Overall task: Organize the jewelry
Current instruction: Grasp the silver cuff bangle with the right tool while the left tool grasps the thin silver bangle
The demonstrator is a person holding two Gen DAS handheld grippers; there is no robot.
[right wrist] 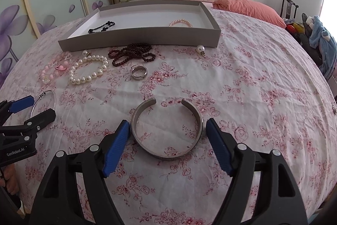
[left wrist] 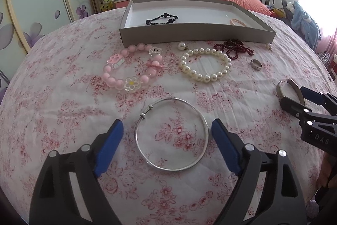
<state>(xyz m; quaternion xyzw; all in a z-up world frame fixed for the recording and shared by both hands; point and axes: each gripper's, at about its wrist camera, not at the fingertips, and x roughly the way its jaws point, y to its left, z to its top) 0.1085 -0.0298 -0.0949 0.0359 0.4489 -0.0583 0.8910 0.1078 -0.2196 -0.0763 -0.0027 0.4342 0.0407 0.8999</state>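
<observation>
My left gripper (left wrist: 167, 130) is open, its blue pads on either side of a thin silver bangle (left wrist: 198, 165) lying on the flowered bedspread. My right gripper (right wrist: 166, 130) is open around a wide silver cuff (right wrist: 168, 155), not touching it. A grey tray (left wrist: 189, 35) at the back holds a black bead bracelet (left wrist: 161, 18) and a small pink bracelet (left wrist: 238, 22). In front of the tray lie a pink bead bracelet (left wrist: 118, 81), a white pearl bracelet (left wrist: 205, 77), dark red beads (left wrist: 233, 49), a silver ring (left wrist: 256, 64) and two pearl earrings (left wrist: 181, 45).
The work surface is a bed with a pink-flowered sheet (right wrist: 252, 77). An orange pillow (right wrist: 248, 7) and headboard stand behind the tray. A chair with blue clothing (right wrist: 322, 41) is at the right. Wardrobe doors (left wrist: 31, 14) are at the left.
</observation>
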